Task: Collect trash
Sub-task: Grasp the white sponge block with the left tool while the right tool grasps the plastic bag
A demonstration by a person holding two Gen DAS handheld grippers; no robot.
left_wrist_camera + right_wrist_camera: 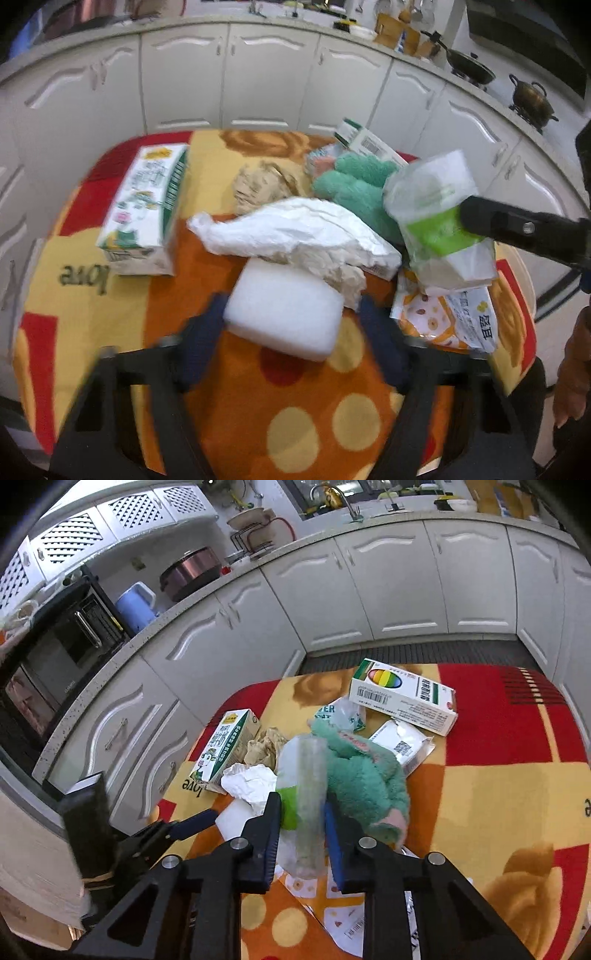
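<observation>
Trash lies on a table with a red, yellow and orange cloth [258,387]. My left gripper [291,310] is open, its jaws on either side of a white foam block [284,314]. Behind the block lie crumpled white paper [295,229], a milk carton [144,206] and a brown paper wad [258,181]. My right gripper [301,819] is shut on a clear plastic bag with a green band [299,794], lifted above the table; it also shows in the left wrist view [436,210]. A green fluffy cloth [362,775] lies behind it.
A white medicine box [402,696], a flat white packet [402,744] and a printed snack wrapper [443,317] lie on the table too. White kitchen cabinets [369,583] ring the table. An oven [55,664] stands at the left.
</observation>
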